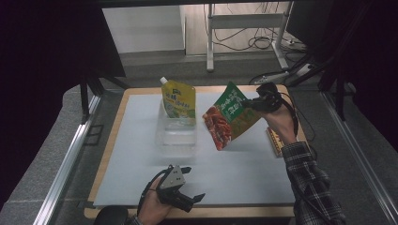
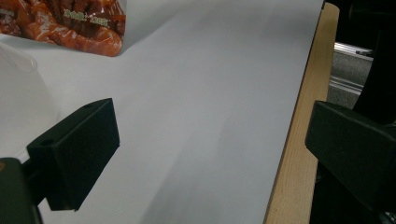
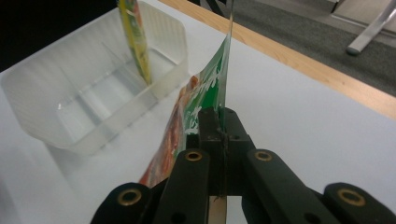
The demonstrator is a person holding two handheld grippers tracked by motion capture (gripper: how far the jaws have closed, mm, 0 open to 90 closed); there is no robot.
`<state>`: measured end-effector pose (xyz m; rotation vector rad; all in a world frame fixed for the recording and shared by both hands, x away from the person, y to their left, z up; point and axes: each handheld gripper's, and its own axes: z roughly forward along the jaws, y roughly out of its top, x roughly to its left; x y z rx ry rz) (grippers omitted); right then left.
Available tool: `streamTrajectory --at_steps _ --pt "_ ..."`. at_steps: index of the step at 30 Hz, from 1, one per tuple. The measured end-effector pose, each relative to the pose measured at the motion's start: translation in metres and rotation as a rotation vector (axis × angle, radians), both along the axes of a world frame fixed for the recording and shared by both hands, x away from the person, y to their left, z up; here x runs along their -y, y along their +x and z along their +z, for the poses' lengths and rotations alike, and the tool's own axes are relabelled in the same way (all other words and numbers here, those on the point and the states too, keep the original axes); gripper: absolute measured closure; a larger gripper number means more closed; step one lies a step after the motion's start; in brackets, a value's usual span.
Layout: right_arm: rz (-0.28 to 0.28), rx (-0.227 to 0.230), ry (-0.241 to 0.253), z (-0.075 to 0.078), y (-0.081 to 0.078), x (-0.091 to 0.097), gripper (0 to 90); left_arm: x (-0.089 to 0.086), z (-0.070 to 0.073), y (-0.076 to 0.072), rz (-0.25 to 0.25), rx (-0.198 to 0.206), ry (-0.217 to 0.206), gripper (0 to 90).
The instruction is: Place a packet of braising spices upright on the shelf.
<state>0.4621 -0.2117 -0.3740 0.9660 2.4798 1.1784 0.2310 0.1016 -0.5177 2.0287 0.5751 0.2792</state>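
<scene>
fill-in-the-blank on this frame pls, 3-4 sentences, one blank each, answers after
1. The right claw is shut on the edge of the green and red ____, held above the table.
2. The yellow spouted pouch stands in the clear plastic ____.
3. The left claw has its jaws ____, with nothing between them.
4. In the high view, the held packet hangs to the ____ of the yellow pouch.

Missing words: packet; tray; open; right
</scene>
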Motion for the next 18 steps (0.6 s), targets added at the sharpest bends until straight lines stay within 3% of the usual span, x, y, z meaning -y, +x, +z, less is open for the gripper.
streamTrajectory --at_steps 8,18 --pt "0.055 0.042 -0.023 0.02 -0.006 -0.021 89.2 0.0 0.0 0.0 0.002 0.004 0.002 2.6" --pt "0.085 0.09 -0.053 0.035 -0.013 -0.032 89.2 0.0 0.0 0.0 0.001 0.008 0.01 2.6"
